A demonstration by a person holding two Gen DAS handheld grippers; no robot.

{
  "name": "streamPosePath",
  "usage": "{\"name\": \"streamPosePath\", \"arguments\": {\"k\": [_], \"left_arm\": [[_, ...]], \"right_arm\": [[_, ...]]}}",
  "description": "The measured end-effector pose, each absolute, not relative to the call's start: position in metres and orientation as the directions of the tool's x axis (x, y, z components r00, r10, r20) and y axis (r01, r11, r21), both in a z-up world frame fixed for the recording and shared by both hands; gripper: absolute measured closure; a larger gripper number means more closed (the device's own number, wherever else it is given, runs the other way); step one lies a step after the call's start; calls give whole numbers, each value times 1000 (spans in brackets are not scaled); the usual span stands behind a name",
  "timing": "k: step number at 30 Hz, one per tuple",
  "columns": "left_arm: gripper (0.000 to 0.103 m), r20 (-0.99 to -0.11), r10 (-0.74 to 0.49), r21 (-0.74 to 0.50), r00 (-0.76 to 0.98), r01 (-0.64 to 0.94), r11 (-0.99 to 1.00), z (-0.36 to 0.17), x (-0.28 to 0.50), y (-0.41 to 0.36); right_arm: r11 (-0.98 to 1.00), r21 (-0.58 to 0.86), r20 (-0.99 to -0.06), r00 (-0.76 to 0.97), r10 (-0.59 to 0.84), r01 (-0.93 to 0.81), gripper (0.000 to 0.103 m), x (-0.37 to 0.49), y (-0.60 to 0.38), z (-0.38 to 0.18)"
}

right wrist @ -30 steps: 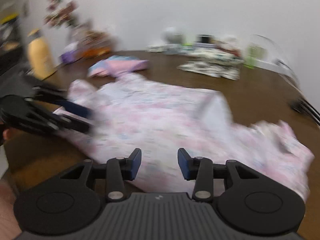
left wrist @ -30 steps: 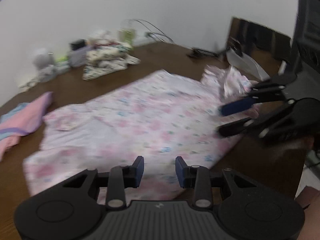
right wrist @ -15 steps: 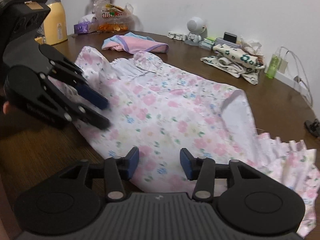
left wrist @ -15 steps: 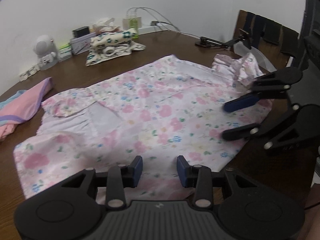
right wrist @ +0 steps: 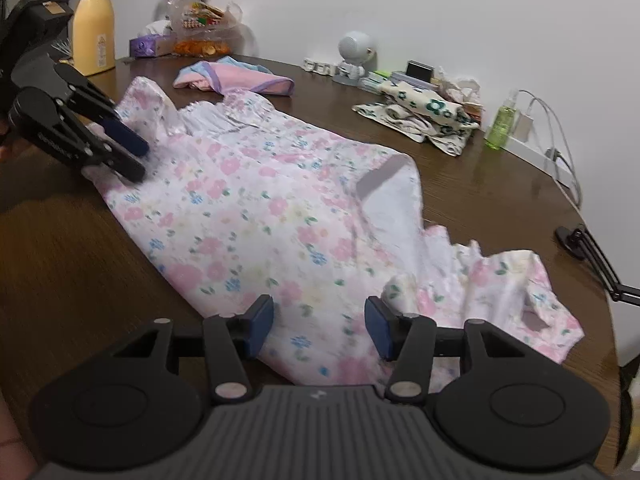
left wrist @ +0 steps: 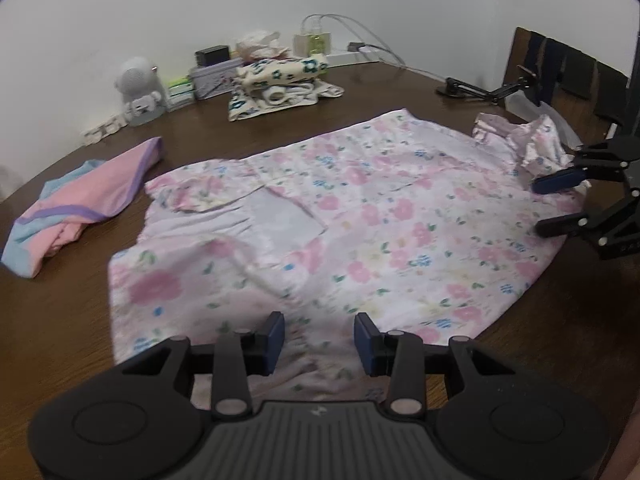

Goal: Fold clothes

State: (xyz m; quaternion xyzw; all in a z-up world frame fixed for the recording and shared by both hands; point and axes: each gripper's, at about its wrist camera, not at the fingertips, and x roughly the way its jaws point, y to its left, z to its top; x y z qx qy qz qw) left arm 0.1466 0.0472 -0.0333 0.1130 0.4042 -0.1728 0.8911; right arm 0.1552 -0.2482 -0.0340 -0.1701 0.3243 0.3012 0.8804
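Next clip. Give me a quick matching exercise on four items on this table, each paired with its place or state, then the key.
Things:
1. floral garment
2. pink cloth
3. yellow bottle
4. green bottle

Places or states:
A. upright next to a white charger
B. bunched up beyond the floral garment's far end
C. spread flat across the middle of the table
D. upright near the flowers

Pairs: 1-C, 2-B, 3-D, 4-A

Floral dress [right wrist: 256, 208] lies spread across brown table [right wrist: 72, 264].
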Motion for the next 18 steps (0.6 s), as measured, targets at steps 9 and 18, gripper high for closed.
{"name": "streamPosePath", "arguments": {"k": [9, 18], "left_arm": [[62, -753, -227, 38, 618, 385, 922, -27, 150, 55], [63, -738, -170, 28, 653, 281, 959, -23, 157, 84]], "right_arm": [[793, -13, -675, 590, 442, -609, 51, 162, -267, -33], [860, 93, -623, 645, 443, -502, 51, 169, -310, -19]]}}
